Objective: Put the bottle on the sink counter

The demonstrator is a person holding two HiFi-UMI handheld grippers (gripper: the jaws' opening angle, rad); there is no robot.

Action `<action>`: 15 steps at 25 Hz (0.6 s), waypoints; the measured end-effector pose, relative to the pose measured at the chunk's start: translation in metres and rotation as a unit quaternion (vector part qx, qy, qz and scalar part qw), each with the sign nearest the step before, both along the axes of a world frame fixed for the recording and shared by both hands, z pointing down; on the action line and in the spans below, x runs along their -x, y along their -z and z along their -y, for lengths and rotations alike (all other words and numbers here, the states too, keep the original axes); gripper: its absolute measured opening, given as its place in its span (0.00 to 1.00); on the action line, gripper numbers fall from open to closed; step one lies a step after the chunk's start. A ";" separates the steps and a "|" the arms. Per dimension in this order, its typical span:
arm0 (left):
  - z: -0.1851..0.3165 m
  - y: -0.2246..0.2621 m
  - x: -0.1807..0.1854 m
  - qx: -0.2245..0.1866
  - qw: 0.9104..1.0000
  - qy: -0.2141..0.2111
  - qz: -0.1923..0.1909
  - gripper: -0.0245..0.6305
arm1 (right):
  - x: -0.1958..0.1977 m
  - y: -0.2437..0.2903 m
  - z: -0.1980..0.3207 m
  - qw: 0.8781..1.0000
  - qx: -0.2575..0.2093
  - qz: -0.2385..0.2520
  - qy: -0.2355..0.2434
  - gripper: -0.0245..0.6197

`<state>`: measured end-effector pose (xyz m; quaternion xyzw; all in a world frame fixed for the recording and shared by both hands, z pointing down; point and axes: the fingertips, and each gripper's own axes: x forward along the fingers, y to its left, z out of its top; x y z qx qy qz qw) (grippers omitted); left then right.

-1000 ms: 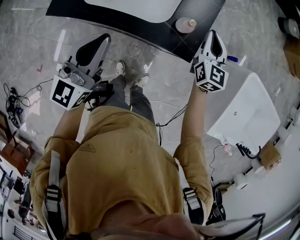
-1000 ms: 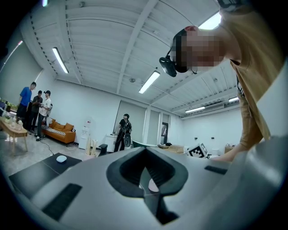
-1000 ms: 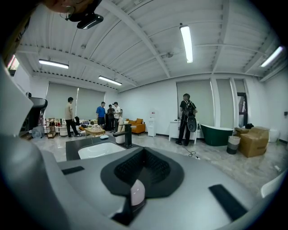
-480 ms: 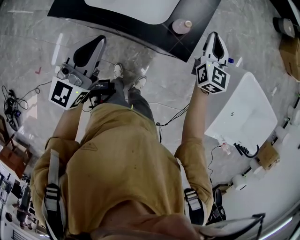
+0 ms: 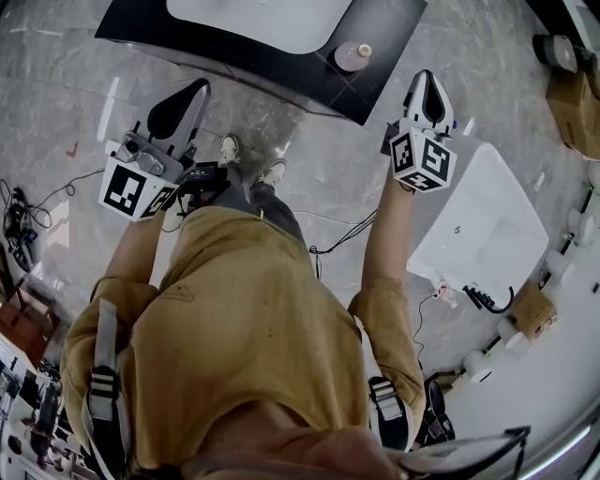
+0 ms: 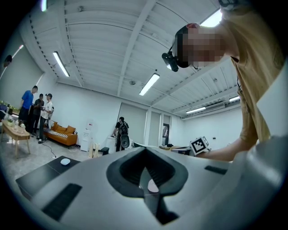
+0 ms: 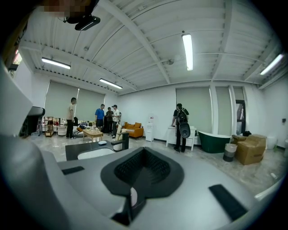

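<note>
Judging from the layout, placement was taken as done: the bottle [image 5: 353, 56] appeared to stand on the sink counter [image 5: 281, 66], at its right end beside the basin [image 5: 262, 17]. Left gripper [image 5: 192, 94] and right gripper [image 5: 427, 84] were both clenched on nothing, well clear of the counter's front edge. Withdrawal was best made away from the counter, without brushing the bottle. Counted: one bottle, one counter, two grippers.

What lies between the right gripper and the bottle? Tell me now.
Head view: only bare black counter and a strip of marble floor between the right gripper and the bottle.
</note>
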<state>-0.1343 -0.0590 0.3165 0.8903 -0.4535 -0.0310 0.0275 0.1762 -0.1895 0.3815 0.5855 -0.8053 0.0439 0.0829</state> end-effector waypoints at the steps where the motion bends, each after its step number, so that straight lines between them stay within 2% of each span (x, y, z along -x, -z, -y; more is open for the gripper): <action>1: -0.001 0.001 -0.001 -0.001 1.000 -0.001 -0.001 0.04 | -0.002 0.003 -0.002 1.000 -0.002 0.000 -0.001 0.05; 15: -0.008 0.012 -0.013 -0.015 1.000 -0.014 -0.006 0.04 | -0.023 0.033 -0.024 0.999 -0.026 -0.022 -0.011 0.05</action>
